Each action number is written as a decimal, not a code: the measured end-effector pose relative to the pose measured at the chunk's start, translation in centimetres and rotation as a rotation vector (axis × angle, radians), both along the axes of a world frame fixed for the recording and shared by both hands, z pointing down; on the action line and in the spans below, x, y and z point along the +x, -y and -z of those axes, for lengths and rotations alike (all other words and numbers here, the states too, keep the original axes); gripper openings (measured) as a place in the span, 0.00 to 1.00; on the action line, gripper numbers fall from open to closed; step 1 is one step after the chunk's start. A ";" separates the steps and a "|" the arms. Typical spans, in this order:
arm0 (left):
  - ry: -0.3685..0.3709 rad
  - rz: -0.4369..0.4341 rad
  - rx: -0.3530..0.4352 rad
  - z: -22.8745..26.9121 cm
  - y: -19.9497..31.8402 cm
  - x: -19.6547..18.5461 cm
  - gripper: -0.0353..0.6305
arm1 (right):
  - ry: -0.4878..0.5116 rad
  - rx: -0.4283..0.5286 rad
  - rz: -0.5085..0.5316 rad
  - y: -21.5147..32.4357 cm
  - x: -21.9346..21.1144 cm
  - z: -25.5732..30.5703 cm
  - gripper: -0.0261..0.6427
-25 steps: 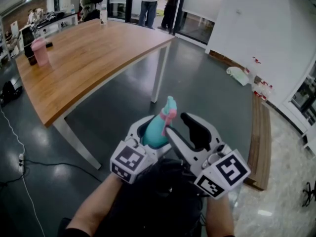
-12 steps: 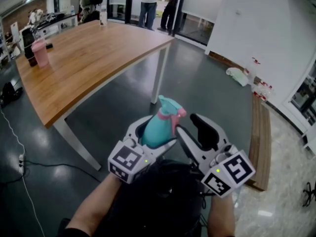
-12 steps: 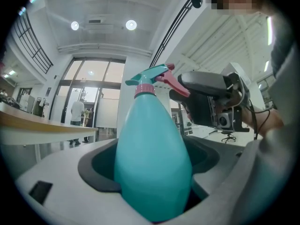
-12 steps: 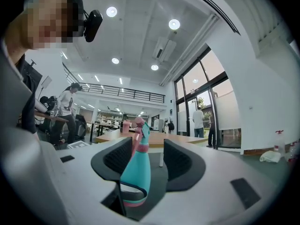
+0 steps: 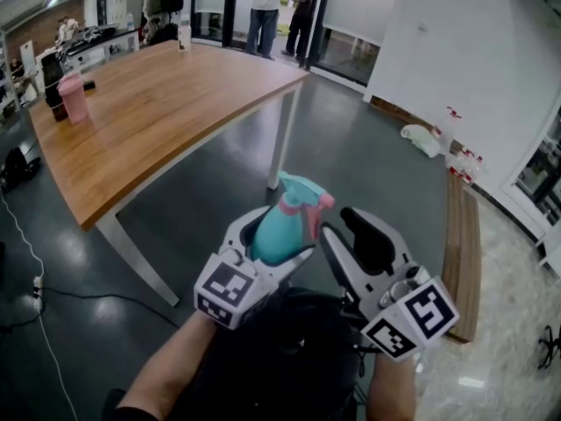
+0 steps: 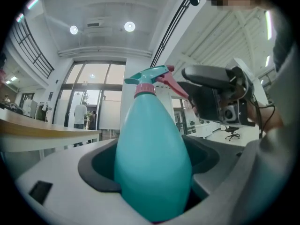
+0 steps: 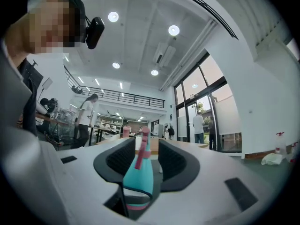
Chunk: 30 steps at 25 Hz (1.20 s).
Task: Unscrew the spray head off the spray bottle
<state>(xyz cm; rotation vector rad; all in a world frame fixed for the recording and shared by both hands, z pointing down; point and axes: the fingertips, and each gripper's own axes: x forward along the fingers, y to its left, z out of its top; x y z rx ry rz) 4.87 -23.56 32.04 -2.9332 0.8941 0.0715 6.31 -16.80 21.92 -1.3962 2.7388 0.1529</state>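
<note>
While held in mid-air, off the table corner: clenched with the left gripper round the teal bottle belly. Closing with the right gripper about the head, set between its jaws, not yet pinched. Points the nozzle toward the table.

We see a long wooden table on white legs, standing on a dark, shiny floor. Beyond the table's far end are glass doors, where two people stand. Near the table's left edge stands a pink cup (its exact kind we cannot tell). Right of the table, well apart, lies a low wooden bench, with a white wall behind it. Round ceiling lights shine above.
</note>
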 end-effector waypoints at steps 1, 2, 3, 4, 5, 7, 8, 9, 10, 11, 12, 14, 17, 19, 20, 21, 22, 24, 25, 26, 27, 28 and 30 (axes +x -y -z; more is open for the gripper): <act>0.007 0.007 0.000 -0.1 0.1 0.1 0.68 | -0.005 0.010 0.026 -0.5 -0.9 0.3 0.27; 0.014 0.015 -0.001 -0.1 0.2 0.1 0.68 | -0.013 0.014 0.056 -0.9 -1.9 0.4 0.26; 0.022 0.022 -0.001 -0.2 0.2 0.2 0.68 | -0.022 0.012 0.084 -1.2 -2.9 0.4 0.26; 0.029 0.029 -0.001 -0.3 0.3 0.3 0.68 | -0.035 0.002 0.108 -1.4 -3.9 0.1 0.26; 0.033 0.036 -0.001 -0.4 0.2 0.3 0.68 | -0.051 -0.014 0.124 -1.4 -4.6 -0.3 0.26; 0.034 0.045 0.000 -0.3 0.2 0.3 0.68 | -0.080 -0.053 0.132 -1.0 -5.4 -1.3 0.26; 0.033 0.050 0.002 -0.3 0.1 0.3 0.68 | -0.086 -0.070 0.126 -0.7 -5.5 -1.7 0.26; 0.031 0.054 0.005 -0.2 0.2 0.2 0.68 | -0.088 -0.083 0.115 -0.5 -5.3 -2.0 0.26; 0.030 0.056 0.010 -0.1 0.2 0.1 0.68 | -0.086 -0.092 0.101 -0.2 -5.1 -2.2 0.26; 0.028 0.057 0.016 -0.1 0.3 0.0 0.68 | -0.083 -0.097 0.084 0.1 -4.8 -2.3 0.26; 0.024 0.057 0.019 -0.1 0.3 -0.1 0.68 | -0.080 -0.100 0.065 0.3 -4.4 -2.4 0.26; 0.014 0.062 0.011 0.1 0.2 -0.1 0.68 | -0.071 -0.103 0.024 0.8 -3.8 -2.4 0.26; 0.011 0.059 0.006 0.1 0.0 0.1 0.68 | -0.052 -0.112 -0.038 1.9 -3.1 -2.5 0.26; 0.012 0.056 0.009 0.0 -0.2 0.4 0.68 | -0.039 -0.122 -0.056 2.4 -2.8 -2.6 0.27; 0.017 0.054 0.014 0.0 -0.2 0.5 0.68 | -0.030 -0.126 -0.061 2.7 -2.8 -2.7 0.28; 0.024 0.054 0.024 -0.1 -0.3 0.7 0.68 | -0.020 -0.129 -0.066 2.9 -2.7 -2.6 0.30; 0.032 0.055 0.032 -0.2 -0.4 0.8 0.68 | -0.009 -0.129 -0.072 3.0 -2.6 -2.6 0.34; 0.036 0.060 0.030 -0.3 -0.7 1.0 0.68 | 0.006 -0.129 -0.080 3.2 -2.5 -2.5 0.34; 0.035 0.058 0.027 -0.3 -0.8 1.2 0.68 | 0.009 -0.130 -0.079 3.3 -2.5 -2.5 0.34; 0.034 0.055 0.025 -0.3 -0.9 1.3 0.68 | 0.008 -0.132 -0.076 3.4 -2.6 -2.5 0.34; 0.034 0.051 0.025 -0.3 -1.1 1.5 0.68 | 0.006 -0.134 -0.073 3.4 -2.7 -2.6 0.34; 0.035 0.045 0.025 -0.4 -1.2 1.6 0.68 | 0.004 -0.136 -0.073 3.5 -2.6 -2.6 0.34; 0.037 0.028 0.028 -0.4 -1.4 1.7 0.68 | 0.004 -0.138 -0.083 3.7 -2.3 -2.7 0.32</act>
